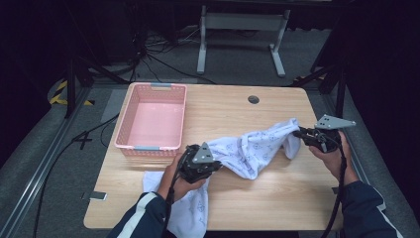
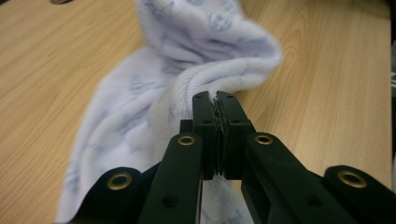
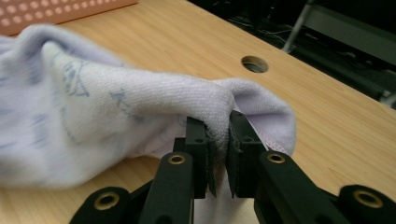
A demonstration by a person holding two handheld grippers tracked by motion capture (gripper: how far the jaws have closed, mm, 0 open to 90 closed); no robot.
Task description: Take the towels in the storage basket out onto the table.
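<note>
Two handheld grippers stretch a white terry-cloth towel printed with faint blue figures (image 1: 250,148) above a pale wooden table (image 1: 277,198), the cloth sagging between them with its middle brushing the tabletop. The left gripper (image 1: 218,166) is clenched on a bunched, twisted fold of the towel near the table's front; in the left gripper view its black jaws stand pressed together with only a thin ridge of fabric (image 2: 217,95) pinched between them. The right gripper (image 1: 298,133), toward the table's right edge, grasps a hemmed corner of the same cloth (image 3: 219,112), jaws nearly closed over the doubled edge. A pink perforated plastic basket (image 1: 126,134) sits at the table's left rear, well apart from the cloth, and a second white printed cloth (image 1: 193,208) lies flat at the front edge beside the person's left sleeve.

Judging by its drape, the towel is light, soft and limp: it will not keep a shape, and a thick gather may slip or unroll from a grip. Corners and the stitched hem look like the surest places to hold.
</note>
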